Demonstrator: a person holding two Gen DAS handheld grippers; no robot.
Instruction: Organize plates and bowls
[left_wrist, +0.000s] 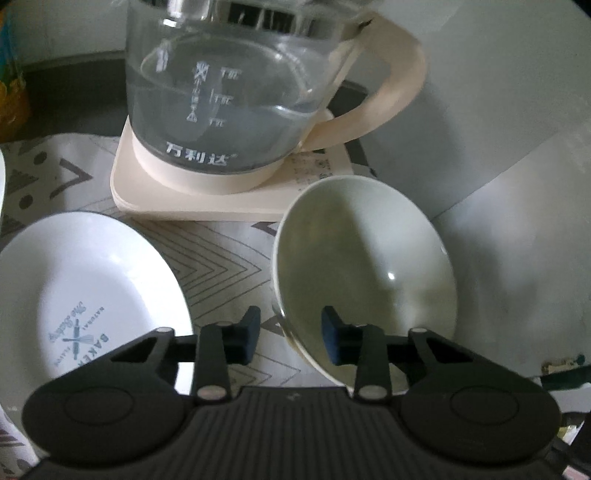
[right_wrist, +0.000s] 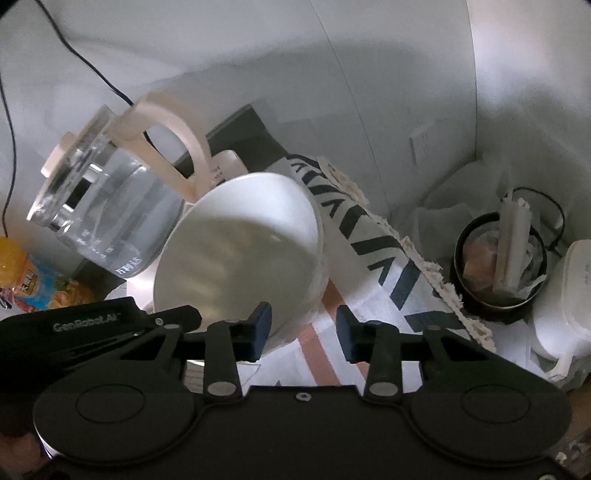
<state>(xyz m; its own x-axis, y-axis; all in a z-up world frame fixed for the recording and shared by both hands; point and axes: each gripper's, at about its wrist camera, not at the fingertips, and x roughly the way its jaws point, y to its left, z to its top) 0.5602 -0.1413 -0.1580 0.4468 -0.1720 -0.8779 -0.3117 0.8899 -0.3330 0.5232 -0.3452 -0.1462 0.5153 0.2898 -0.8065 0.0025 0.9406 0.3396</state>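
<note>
The bowl (left_wrist: 364, 266) rim stands between the left tongs (left_wrist: 291, 338), apart, unclamped; right tongs (right_wrist: 304, 334) apart, just beside it.

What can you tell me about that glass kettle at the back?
The kettle is a clear glass jug with a cream handle, a cream band round its foot and a cream lid. White level marks and Chinese lettering are printed on the glass. It holds some water and stands upright on a flat cream base, behind the plate and the bowl. Neither gripper touches it.
</note>
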